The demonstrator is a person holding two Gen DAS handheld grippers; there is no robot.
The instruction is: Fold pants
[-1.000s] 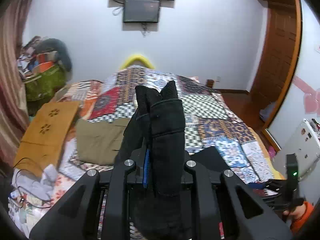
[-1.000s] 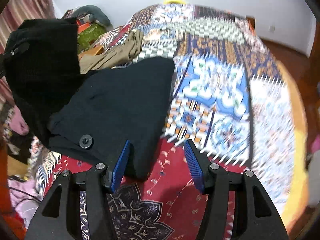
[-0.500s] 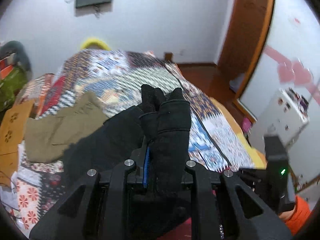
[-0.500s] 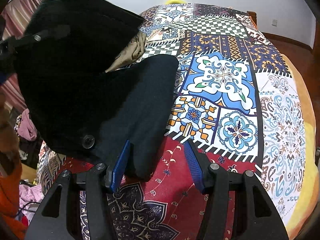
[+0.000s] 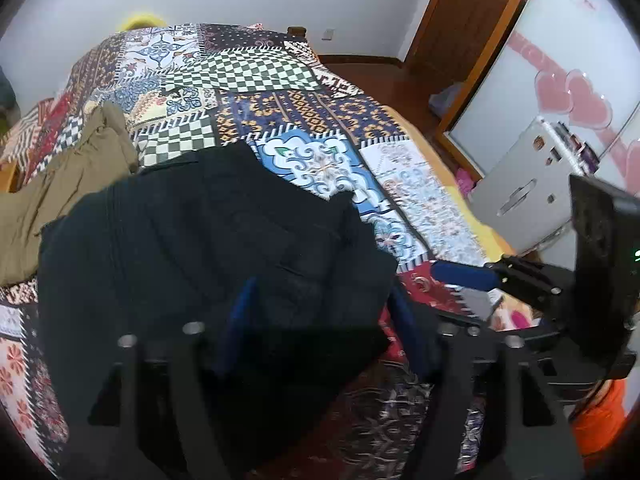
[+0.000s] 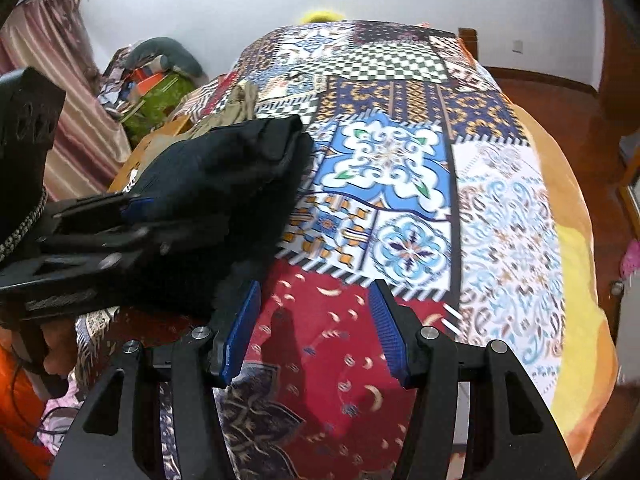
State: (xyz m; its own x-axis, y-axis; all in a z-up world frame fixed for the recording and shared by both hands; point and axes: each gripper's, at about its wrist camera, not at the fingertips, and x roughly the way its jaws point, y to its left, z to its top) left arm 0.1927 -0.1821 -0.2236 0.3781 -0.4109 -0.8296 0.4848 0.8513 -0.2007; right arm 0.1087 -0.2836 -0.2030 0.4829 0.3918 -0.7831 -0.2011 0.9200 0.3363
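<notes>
Left claw (image 5: 320,328): we are seeing its jaws standing apart, having just been opening; the black pants (image 5: 208,248) are lying between and beneath its blue pads (image 5: 240,320) without being pressed by them, as far as the blurred left wrist view allows. Right claw (image 6: 314,328): we are seeing its jaws standing moderately apart with nothing between them, only the red patch of the quilt (image 6: 400,184) showing in the gap. We are locating everything relative to the pants. The pants are lying as a folded, bunched black heap on the near part of the patchwork quilt, which is covering the bed. In the right wrist view the left claw is reaching in from the left edge, low against the near left side of the pants, and the right claw's left pad (image 6: 240,328) is sitting just beside the near right edge of the pants; we cannot tell whether it is touching the cloth. An olive garment (image 5: 64,176) is lying just beyond the pants on the far left, partly overlapped by them. Farther left of the pants, off the bed, a green bag (image 6: 160,96) is sitting before a striped curtain (image 6: 60,92). An orange sleeve (image 5: 596,420) is showing to the near right of the pants, behind the right claw.
</notes>
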